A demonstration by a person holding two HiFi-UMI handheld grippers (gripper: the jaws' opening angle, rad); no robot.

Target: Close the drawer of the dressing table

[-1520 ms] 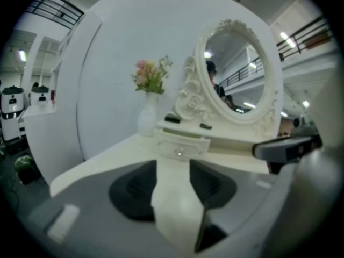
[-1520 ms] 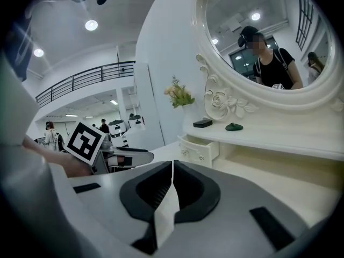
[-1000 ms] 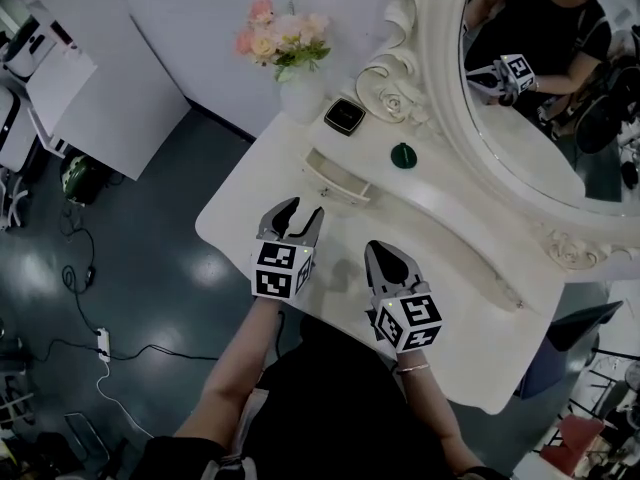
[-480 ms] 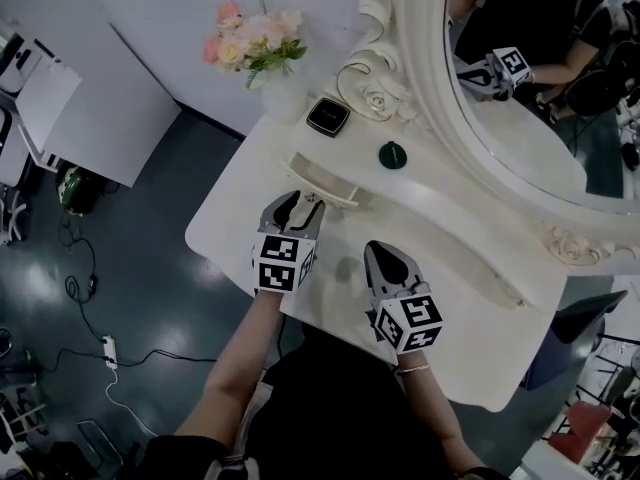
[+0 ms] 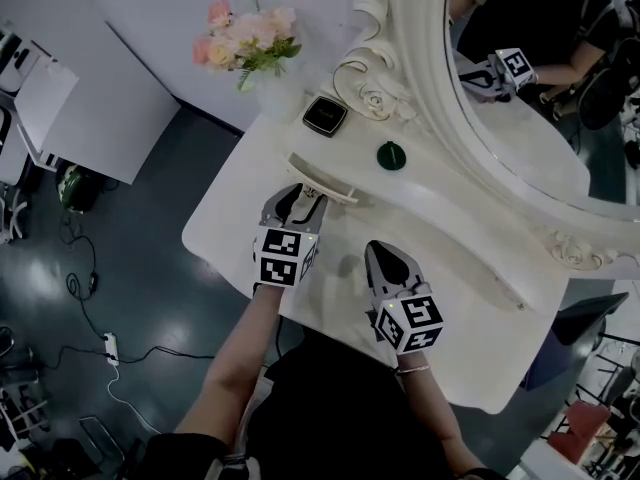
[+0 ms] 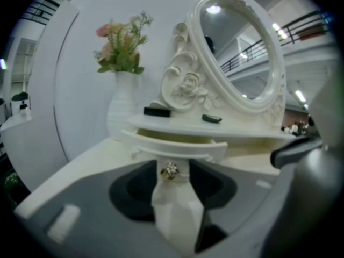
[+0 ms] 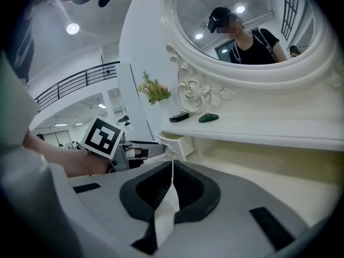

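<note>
The white dressing table's small drawer (image 5: 320,180) stands a little open under the shelf; its yellowish inside shows in the left gripper view (image 6: 166,140). My left gripper (image 5: 300,197) is open with its tips right at the drawer front. Between the tips (image 6: 172,168) sits the drawer's small metal knob (image 6: 171,170), narrower than the gap. My right gripper (image 5: 385,252) is shut and empty, hovering over the tabletop to the right and nearer me. In the right gripper view its jaws (image 7: 172,163) point toward the drawer (image 7: 177,144) and the left gripper (image 7: 141,151).
On the shelf stand a vase of pink flowers (image 5: 262,56), a black case (image 5: 325,115) and a green lid-like item (image 5: 391,155). The ornate oval mirror (image 5: 520,78) rises behind. The table's rounded edge (image 5: 200,243) drops to a dark floor with cables.
My left gripper has moved forward from over the tabletop up to the drawer front. The right gripper has hardly moved. The head view has shifted slightly.
</note>
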